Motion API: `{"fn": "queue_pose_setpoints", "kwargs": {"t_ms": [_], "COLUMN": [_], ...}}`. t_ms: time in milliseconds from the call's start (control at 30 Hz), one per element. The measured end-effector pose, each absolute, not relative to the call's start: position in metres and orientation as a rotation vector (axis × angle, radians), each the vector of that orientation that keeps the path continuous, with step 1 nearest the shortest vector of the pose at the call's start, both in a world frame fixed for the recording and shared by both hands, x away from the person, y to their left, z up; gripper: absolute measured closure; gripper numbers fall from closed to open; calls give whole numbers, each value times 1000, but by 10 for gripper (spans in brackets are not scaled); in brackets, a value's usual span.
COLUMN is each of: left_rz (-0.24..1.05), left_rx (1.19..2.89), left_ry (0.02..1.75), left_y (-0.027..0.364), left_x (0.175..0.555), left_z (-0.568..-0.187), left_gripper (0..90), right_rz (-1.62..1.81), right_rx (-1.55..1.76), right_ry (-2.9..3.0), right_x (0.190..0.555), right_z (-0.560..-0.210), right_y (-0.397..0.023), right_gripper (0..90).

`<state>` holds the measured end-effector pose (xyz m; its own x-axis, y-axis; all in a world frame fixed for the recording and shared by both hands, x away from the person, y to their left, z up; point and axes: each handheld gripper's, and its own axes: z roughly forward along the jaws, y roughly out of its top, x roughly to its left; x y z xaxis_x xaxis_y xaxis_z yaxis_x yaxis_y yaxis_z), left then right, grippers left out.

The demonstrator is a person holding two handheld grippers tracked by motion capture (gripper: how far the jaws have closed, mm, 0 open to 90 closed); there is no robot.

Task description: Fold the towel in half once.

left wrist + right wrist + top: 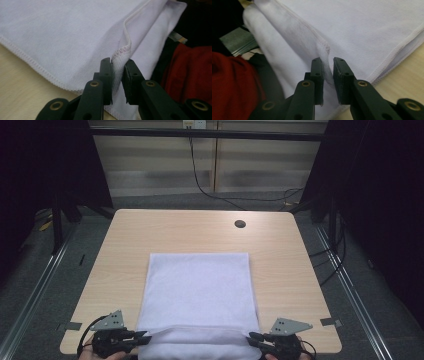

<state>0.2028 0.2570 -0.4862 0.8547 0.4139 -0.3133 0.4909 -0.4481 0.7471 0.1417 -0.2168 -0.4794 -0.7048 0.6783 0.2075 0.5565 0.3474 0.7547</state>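
A white towel (200, 285) lies flat on the pale wooden table (150, 230), and its near end is folded up into a bulging roll at the table's front edge. My left gripper (147, 338) is at the near left corner of that fold and my right gripper (251, 336) is at the near right corner. In the left gripper view the hemmed corner of the towel (62, 30) stands loosely between the jaws of the left gripper (117, 62), with a gap beside it. In the right gripper view a thin edge of the towel (367, 27) hangs between the parted jaws of the right gripper (327, 61).
A round cable hole (240, 224) sits near the table's far right. Grey tape marks (331, 322) lie at the front corners. Red clothing (190, 67) (229, 82) is just past the table's near edge. Bare wood surrounds the towel on both sides and beyond it.
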Motion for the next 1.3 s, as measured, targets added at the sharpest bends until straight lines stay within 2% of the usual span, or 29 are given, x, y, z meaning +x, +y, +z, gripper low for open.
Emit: {"fn": "queue_pose_setpoints", "kwargs": {"t_ms": [33, 67, 233, 500, 800, 833, 1033, 1300], "left_rz": [-115, -129, -163, -115, 13, 36, 52, 47], "left_rx": [2086, 2063, 2039, 1981, 2019, 1996, 2057, 2073], "left_ry": [643, 632, 553, 592, 801, 855, 902, 841], "left_y": [258, 259, 258, 251, 230, 230, 233, 233], "left_x": [201, 198, 189, 229, 315, 329, 338, 321], "left_z": [-484, -482, -473, -459, -481, -488, -505, -506], "left_gripper": [715, 715, 630, 531, 568, 567, 583, 588], "right_rz": [1268, 1268, 1351, 1340, 1259, 1250, 1161, 1136], "right_rx": [1115, 1115, 1128, 1145, 1190, 1212, 1257, 1238], "right_ry": [2472, 2472, 2377, 2349, 2364, 2359, 2366, 2409], "right_x": [133, 133, 127, 177, 258, 275, 300, 280], "right_z": [-475, -475, -464, -469, -483, -487, -501, -502], "right_y": [-217, -217, -227, -226, -211, -207, -201, -207], "right_gripper": [719, 719, 610, 599, 549, 530, 510, 508]}}
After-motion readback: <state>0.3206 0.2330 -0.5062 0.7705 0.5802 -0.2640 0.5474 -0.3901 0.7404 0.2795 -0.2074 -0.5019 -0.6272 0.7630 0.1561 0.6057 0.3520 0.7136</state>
